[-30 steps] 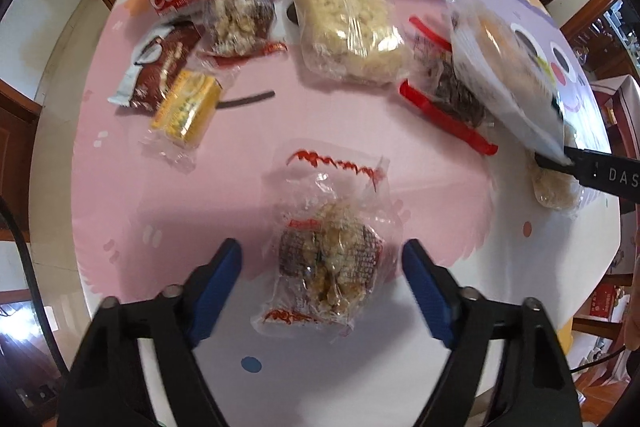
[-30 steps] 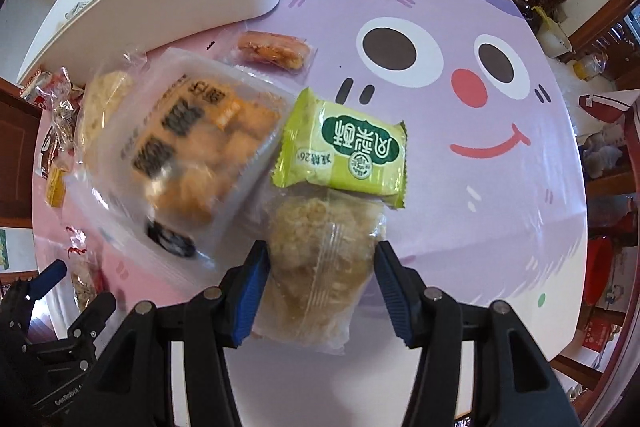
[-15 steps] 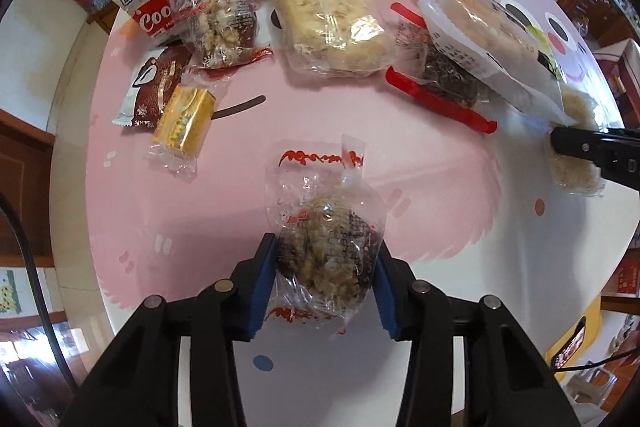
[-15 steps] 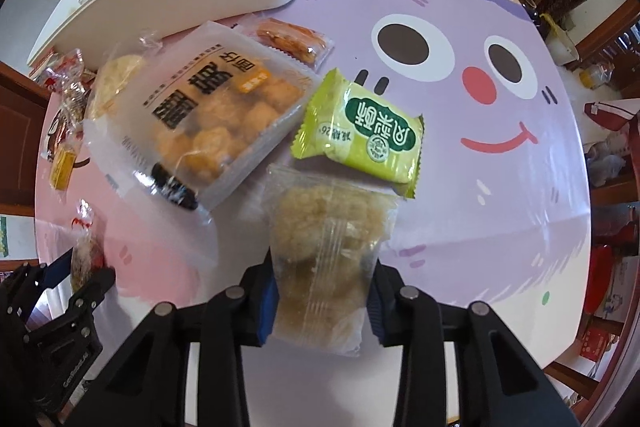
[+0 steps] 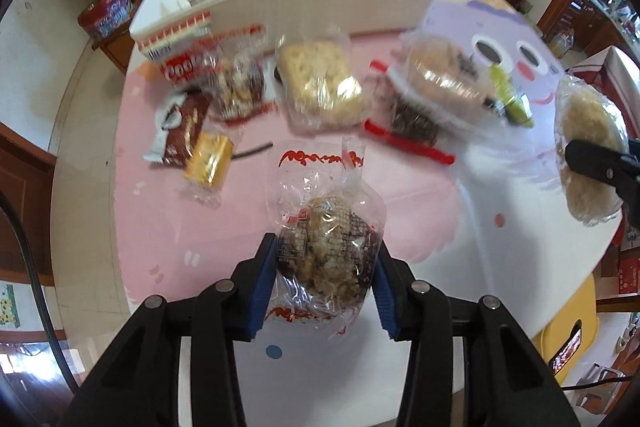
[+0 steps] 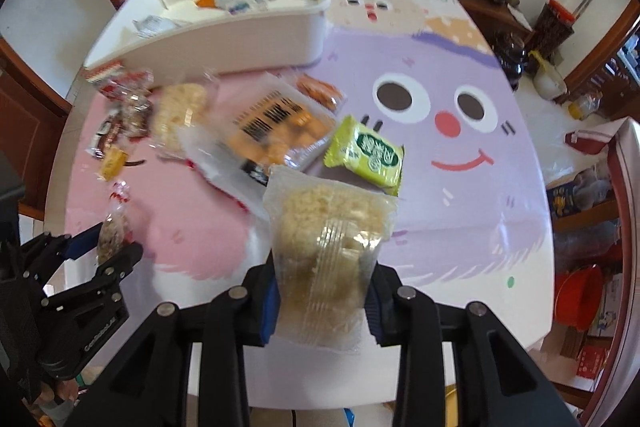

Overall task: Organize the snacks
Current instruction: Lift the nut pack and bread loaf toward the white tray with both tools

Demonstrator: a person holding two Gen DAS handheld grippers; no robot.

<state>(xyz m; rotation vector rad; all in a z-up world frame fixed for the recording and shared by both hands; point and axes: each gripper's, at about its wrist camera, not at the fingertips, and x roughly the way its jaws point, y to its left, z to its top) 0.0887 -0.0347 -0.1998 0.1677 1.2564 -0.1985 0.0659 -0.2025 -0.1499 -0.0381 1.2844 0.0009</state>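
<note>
the left gripper (image 5: 325, 277) clamps a clear nut-brittle packet (image 5: 327, 255) above the table; the right gripper (image 6: 322, 301) clamps a pale rice-cake packet (image 6: 326, 235). slick, crinkly film could slip free before reaching the white organizer bin (image 6: 240, 35).

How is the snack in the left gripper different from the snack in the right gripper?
The nut cluster snack in the left gripper is dark brown and golden, while the rice cake snack in the right gripper is pale yellow all over. The nut cluster snack's wrapper has red printing at its ends; the rice cake snack's wrapper looks plain. The rice cake snack looks flatter and blockier, the nut cluster snack lumpier. Both are in clear wrappers, clamped between blue pads.
</note>
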